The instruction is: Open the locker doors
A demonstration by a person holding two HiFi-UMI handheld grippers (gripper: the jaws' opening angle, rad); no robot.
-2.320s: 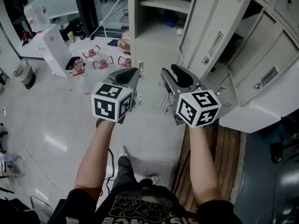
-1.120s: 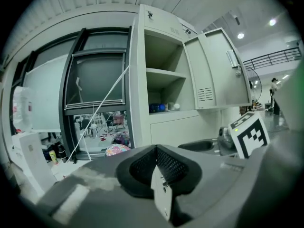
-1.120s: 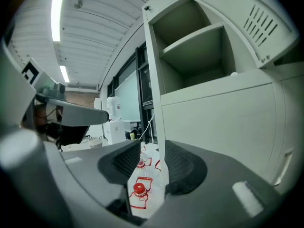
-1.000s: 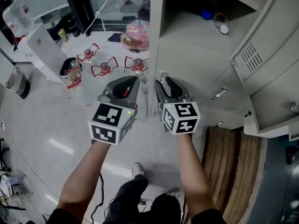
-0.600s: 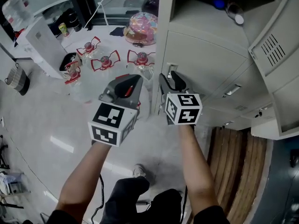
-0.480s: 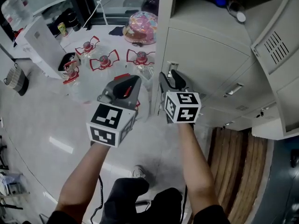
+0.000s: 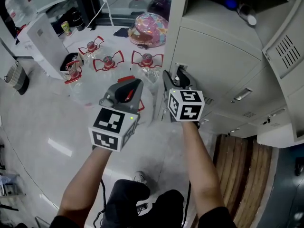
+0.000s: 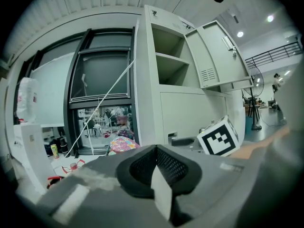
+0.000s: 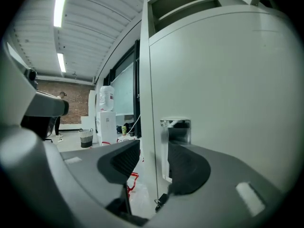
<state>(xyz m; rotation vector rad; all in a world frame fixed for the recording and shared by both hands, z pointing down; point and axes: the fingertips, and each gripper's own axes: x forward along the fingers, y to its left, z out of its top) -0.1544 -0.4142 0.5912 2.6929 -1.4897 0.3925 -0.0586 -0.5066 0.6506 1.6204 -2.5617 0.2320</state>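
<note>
A closed grey locker door (image 7: 216, 61) fills the right of the head view, with a recessed metal handle (image 7: 179, 70) at its left edge. My right gripper (image 7: 175, 78) sits right at that handle. In the right gripper view the handle (image 9: 175, 126) and the door's edge (image 9: 155, 127) lie between the jaws of the right gripper (image 9: 154, 148). Those jaws have just been opening a little, and the pads are not pressing on anything. My left gripper (image 7: 129, 87) hovers beside it over the floor, and the left gripper (image 8: 154, 158) is shut on nothing. The compartment above (image 7: 223, 6) stands open.
Several red-framed bottles (image 7: 108, 61) and a pink patterned dome (image 7: 148, 23) stand on the floor to the left of the lockers. A white cabinet (image 7: 45, 37) is at far left. More closed doors with handles (image 7: 242, 95) run to the right, above a wooden strip (image 7: 242, 175).
Both grippers have come down in front of the lockers. The right gripper has closed in on the lower door's handle, and the left has stayed beside it.
</note>
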